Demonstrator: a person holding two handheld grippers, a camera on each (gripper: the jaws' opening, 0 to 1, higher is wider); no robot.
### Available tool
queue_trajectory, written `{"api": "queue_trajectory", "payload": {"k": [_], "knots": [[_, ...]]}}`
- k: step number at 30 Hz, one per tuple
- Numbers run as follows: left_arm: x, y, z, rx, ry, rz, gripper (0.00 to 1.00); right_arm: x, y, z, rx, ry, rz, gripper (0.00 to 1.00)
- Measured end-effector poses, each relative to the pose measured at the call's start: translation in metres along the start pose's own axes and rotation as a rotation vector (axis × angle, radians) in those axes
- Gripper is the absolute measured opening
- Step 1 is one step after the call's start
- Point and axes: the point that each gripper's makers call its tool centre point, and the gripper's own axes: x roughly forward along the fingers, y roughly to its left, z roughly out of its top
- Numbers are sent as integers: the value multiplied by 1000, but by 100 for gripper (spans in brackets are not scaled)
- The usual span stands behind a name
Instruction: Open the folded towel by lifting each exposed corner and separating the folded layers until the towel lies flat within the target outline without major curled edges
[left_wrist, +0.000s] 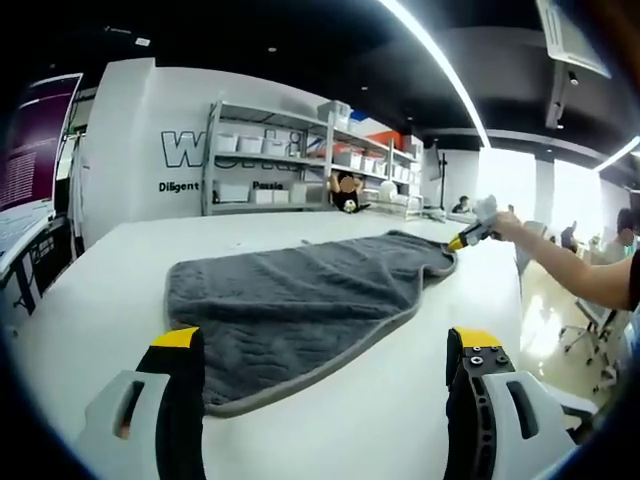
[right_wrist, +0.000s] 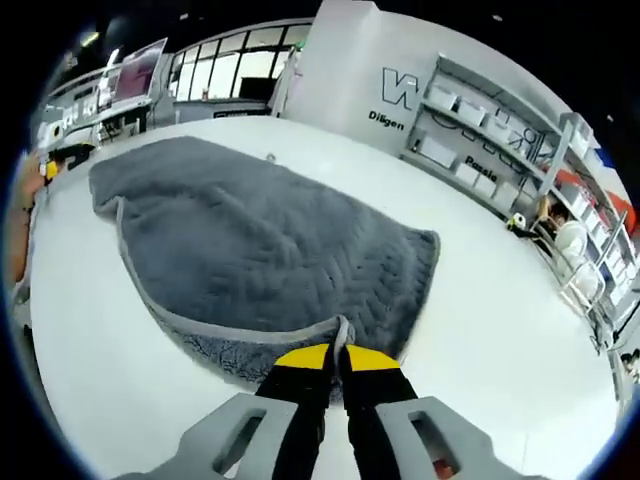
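A grey quilted towel (left_wrist: 300, 290) with a paler hem lies spread on the white table (left_wrist: 110, 290). My left gripper (left_wrist: 325, 345) is open, its jaws wide apart just short of the towel's near edge and holding nothing. At the towel's far right corner, a person's hand holds my right gripper (left_wrist: 466, 238). In the right gripper view the towel (right_wrist: 260, 240) stretches away from me, and the right gripper (right_wrist: 336, 358) is shut on its hem. A fluffier under layer (right_wrist: 225, 352) shows just left of the jaws. The left gripper's yellow tip (right_wrist: 48, 170) peeks in at the far left.
Metal shelving with white bins (left_wrist: 270, 160) stands against the lettered wall behind the table. A screen (left_wrist: 35, 150) and desk sit at the left. Office chairs (left_wrist: 590, 320) stand beyond the table's right edge. Bare white table (right_wrist: 500, 330) surrounds the towel.
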Motion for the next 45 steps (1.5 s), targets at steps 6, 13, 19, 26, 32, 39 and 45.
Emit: {"api": "queue_trajectory", "payload": {"k": [6,13,19,26,32,39,45], "knots": [[-3,3,-2,-2,4,14,99,-15,6,-13,0,-44,49,2],[-3,3,-8,-7,23,12,99,-23,6,-26,-51,-47,78,3],[-7,6,-8,-7,20,21,99,-26,8,-42,-81,-30,103,3],[-7,7,-11,-13,27,25,99,-27,-2,-53,-73,-19,63,3],[-9,10,-8,-19,24,38,99,-39,1,-39,-66,-65,56,5],[-15,11,-1,-5,27,50,99,-59,5,-40,-81,-23,55,27],[-18,18,-6,-12,43,67,97,-72,27,-24,-79,-41,91,38]]}}
